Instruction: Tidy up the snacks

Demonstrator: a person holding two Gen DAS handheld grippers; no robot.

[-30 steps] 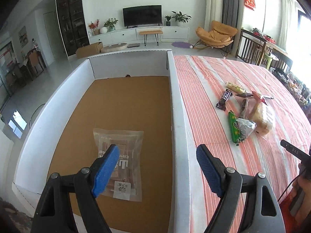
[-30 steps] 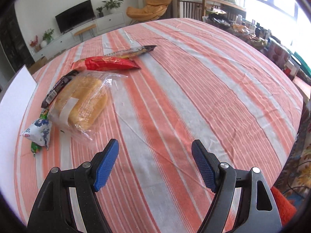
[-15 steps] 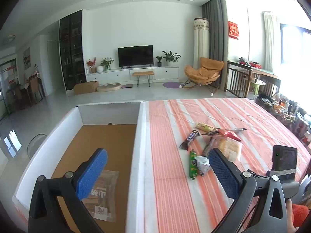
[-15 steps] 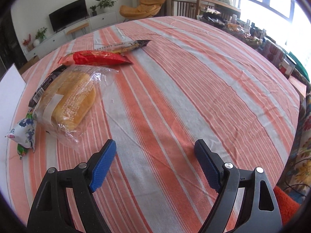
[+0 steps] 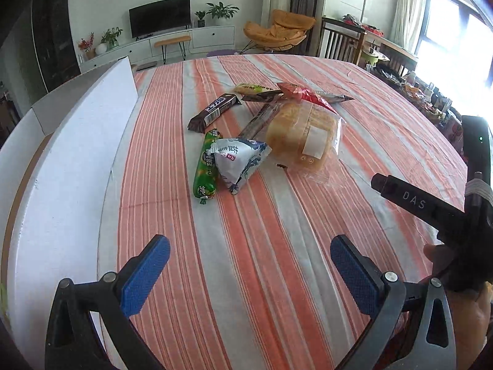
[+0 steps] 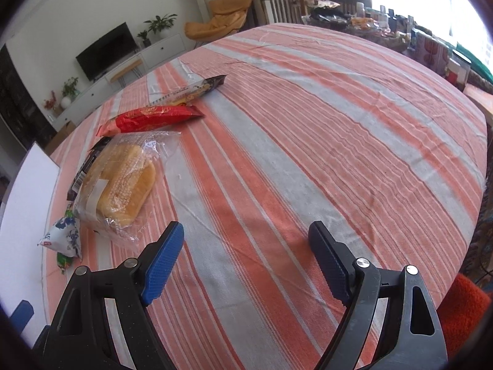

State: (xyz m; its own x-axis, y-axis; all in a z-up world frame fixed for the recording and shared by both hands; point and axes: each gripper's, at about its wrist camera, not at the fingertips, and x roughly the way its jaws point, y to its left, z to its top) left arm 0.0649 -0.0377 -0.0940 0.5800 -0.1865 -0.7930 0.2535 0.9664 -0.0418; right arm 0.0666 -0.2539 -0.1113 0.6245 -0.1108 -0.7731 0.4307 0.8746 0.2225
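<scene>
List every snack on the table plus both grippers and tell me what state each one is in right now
left gripper: open, empty, over bare cloth
right gripper: open, empty
bread bag: sealed, lying flat
green sausage: lying beside the white pouch
white pouch: lying, unopened as far as visible
chocolate bar: wrapped, flat
red packet: wrapped, flat behind the bread
white box: open-topped, at the table's left

One bagged bread loaf (image 5: 303, 132), one green sausage stick (image 5: 205, 166), one white-blue pouch (image 5: 238, 160), one red packet (image 5: 303, 95), three dark bars (image 5: 214, 111).
</scene>
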